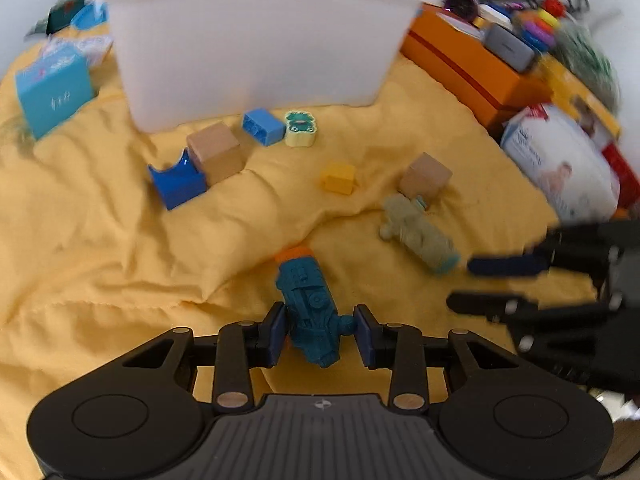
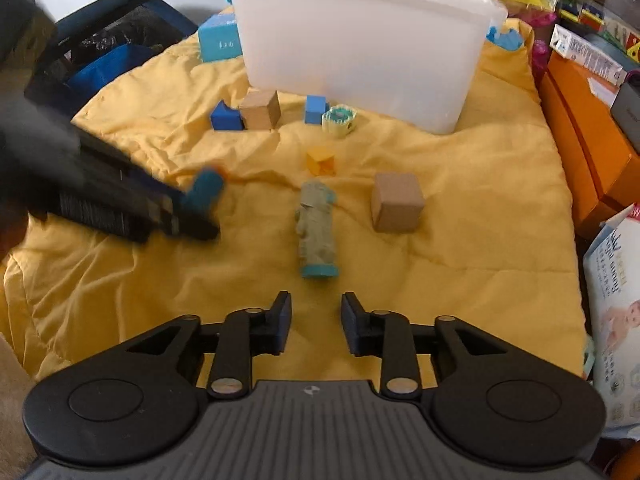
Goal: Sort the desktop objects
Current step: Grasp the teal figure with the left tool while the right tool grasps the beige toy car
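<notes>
My left gripper (image 1: 321,334) is shut on a teal toy figure (image 1: 308,304) with an orange end, held over the yellow cloth (image 1: 100,260); it also shows in the right wrist view (image 2: 205,192) between blurred fingers. My right gripper (image 2: 315,322) is open and empty, just short of a pale green toy figure (image 2: 316,232) lying on the cloth; that figure also shows in the left wrist view (image 1: 416,232). A white plastic bin (image 2: 360,48) stands at the back. Loose on the cloth are two wooden cubes (image 2: 396,202) (image 2: 260,110), blue blocks (image 2: 226,117) (image 2: 315,109), a small yellow block (image 2: 321,160) and a yellow-green eraser (image 2: 339,120).
An orange box (image 2: 580,128) and a white printed pack (image 2: 616,300) line the right side. A light blue box (image 2: 218,42) stands left of the bin. A dark blue bag (image 2: 108,36) lies at the far left. Mixed clutter is piled at the back right.
</notes>
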The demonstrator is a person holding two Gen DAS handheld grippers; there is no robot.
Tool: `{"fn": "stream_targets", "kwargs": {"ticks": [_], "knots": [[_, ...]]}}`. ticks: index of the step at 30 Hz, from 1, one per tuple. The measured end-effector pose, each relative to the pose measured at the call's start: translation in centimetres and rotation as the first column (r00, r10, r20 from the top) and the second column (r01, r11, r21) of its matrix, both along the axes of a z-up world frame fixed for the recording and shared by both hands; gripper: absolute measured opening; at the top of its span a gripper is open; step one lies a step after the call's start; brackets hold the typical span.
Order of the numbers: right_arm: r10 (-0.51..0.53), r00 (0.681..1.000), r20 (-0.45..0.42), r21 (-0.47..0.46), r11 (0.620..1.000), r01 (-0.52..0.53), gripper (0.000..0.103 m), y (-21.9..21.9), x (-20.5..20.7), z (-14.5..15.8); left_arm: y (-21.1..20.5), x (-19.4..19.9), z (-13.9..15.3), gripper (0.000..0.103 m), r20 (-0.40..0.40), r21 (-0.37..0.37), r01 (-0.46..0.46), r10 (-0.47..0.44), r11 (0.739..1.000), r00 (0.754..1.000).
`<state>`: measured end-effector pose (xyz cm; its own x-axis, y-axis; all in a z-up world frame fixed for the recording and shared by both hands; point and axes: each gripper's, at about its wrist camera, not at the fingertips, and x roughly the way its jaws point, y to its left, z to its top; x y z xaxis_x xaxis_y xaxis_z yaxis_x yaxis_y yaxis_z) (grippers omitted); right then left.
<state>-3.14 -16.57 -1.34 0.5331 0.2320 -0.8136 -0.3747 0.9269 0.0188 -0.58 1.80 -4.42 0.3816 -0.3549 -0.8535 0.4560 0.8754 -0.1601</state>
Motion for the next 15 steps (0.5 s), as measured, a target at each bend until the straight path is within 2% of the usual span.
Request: {"fn": "stream_targets", "kwargs": {"ticks": [2, 7, 10, 14, 15], "knots": [[0.009, 1.0, 0.013, 0.016, 1.0, -0.009, 0.049, 0.2, 0.3, 0.1, 0.0, -0.2, 0.0, 0.04, -0.002, 0.011, 0.0, 0.0, 1.0, 1.0], [0.052, 0.998, 0.035, -0.005, 0.999, -0.051, 0.052, 1.5, 1.6, -0.2, 0.0, -0.2, 0.1, 0.045, -0.007, 0.02, -0.003, 0.003, 1.0, 1.0], [0.056, 0.998, 0.03, -0.008, 0.998, -0.056, 0.052, 1.7, 2.4, -0.8, 0.1, 0.1, 0.1, 0.044, -0.01, 0.022, -0.016, 0.017, 1.0, 1.0], [0.033, 0.999, -0.009, 0.048, 0.998, -0.033, 0.05, 0.8, 3.0, -1.4, -0.1, 0.4, 0.0, 0.044, -0.023, 0.008, -0.03, 0.031, 1.0, 0.999], [0.03, 0.999, -0.011, 0.05, 0.998, -0.03, 0.04, 0.7, 2.9, -1.4, -0.1, 0.4, 0.0, 0.042, -0.021, 0.014, -0.029, 0.03, 0.999, 0.999]]}}
